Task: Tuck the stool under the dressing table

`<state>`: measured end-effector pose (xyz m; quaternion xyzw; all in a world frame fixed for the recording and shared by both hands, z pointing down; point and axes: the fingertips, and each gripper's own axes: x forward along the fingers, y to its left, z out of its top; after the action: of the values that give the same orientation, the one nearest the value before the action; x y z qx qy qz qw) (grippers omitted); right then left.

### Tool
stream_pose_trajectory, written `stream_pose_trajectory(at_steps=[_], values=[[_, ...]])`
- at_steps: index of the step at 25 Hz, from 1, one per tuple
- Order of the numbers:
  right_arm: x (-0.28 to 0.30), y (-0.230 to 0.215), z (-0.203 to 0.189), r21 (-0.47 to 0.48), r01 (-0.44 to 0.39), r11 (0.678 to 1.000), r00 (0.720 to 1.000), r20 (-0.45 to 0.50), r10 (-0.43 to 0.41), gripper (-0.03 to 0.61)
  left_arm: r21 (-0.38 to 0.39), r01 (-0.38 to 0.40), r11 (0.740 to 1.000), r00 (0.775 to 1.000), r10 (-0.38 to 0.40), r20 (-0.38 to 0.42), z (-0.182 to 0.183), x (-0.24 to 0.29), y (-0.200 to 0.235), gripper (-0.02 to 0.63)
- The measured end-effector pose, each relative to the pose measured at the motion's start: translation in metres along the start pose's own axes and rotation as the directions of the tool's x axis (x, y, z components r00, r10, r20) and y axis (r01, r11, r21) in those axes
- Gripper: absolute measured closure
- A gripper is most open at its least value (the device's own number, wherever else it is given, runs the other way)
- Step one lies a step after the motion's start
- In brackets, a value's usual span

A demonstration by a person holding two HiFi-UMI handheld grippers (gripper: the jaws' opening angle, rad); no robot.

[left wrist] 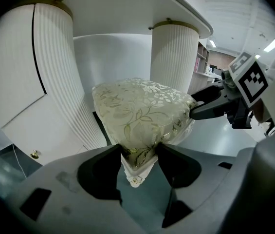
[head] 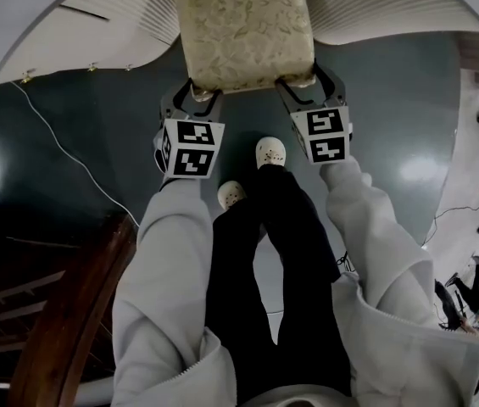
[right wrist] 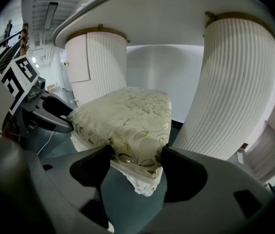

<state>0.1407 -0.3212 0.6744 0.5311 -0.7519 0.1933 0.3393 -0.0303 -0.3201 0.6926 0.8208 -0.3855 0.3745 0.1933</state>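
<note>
Gold-patterned stool (head: pixel 243 28) stood on dark floor (head: pixel 95 134), far end in gap between two fluted white pedestals (right wrist: pixel 234 82) of table (left wrist: pixel 127 9). Left claw (head: pixel 198 98) clamped on cushion's near left corner, right claw (head: pixel 304 87) clamped on near right corner. Person's shoes (head: pixel 270 152) stood just behind.

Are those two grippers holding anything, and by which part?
Yes, the stool: the left gripper clamps the near left corner of its cushioned seat, the right gripper the near right corner.
</note>
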Motion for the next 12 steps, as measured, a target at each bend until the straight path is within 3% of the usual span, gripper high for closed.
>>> stream_pose_trajectory(at_steps=[4,12], values=[[0.005,-0.002,0.001,0.004,0.004,1.000,1.000,0.027,-0.004,0.192,0.000,-0.006,1.000,0.999,0.006,0.033,0.002,0.005,0.002,0.380],[0.035,-0.029,0.034,0.001,0.002,1.000,0.999,0.053,-0.002,0.195,-0.017,-0.032,0.999,0.997,0.033,0.063,0.039,0.028,0.026,0.393]])
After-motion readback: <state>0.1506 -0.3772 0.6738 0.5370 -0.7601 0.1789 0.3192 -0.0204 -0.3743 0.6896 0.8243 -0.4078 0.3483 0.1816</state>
